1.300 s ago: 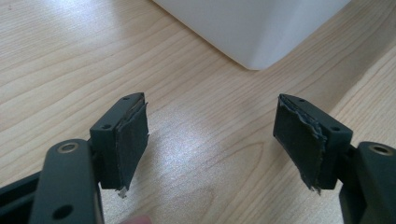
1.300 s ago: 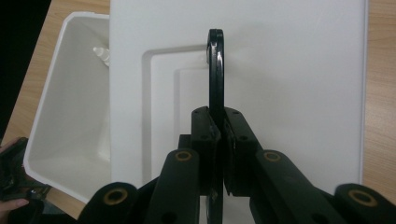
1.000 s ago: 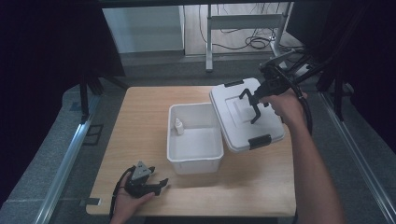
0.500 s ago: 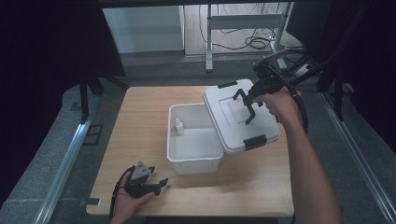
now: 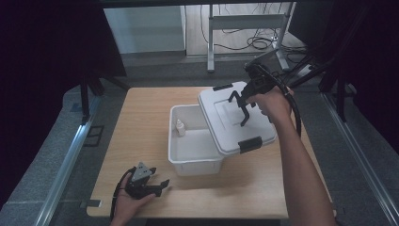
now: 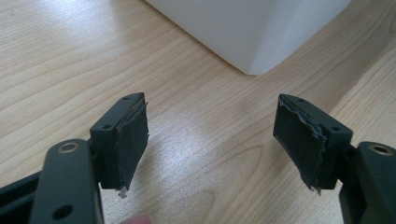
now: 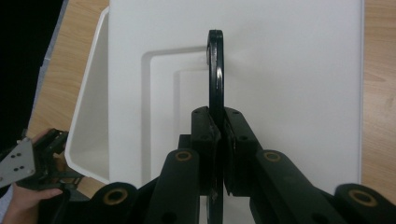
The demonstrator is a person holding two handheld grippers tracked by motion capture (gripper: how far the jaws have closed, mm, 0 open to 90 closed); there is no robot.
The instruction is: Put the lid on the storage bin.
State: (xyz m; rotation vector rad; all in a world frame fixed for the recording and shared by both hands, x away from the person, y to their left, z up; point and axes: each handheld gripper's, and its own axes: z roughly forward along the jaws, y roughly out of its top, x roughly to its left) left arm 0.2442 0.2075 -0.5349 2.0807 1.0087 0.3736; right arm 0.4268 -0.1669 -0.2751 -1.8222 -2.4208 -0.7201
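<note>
The right gripper [image 7: 218,140] clamps the black handle [image 7: 215,70] of the white lid [image 5: 235,120], carrying it partly over the open bin [image 5: 188,157]; the left gripper [image 5: 146,184], jaws spread and empty, rests on the table [image 5: 141,117] beside it.

Black left gripper [image 5: 162,185], grey three-cornered plate; black right gripper [image 7: 218,135], brass-ringed screws, trailing cable.

lid [image 5: 235,123] hiding bin's [image 5: 186,157] right side, bottle [image 5: 180,128] label unreadable
</note>
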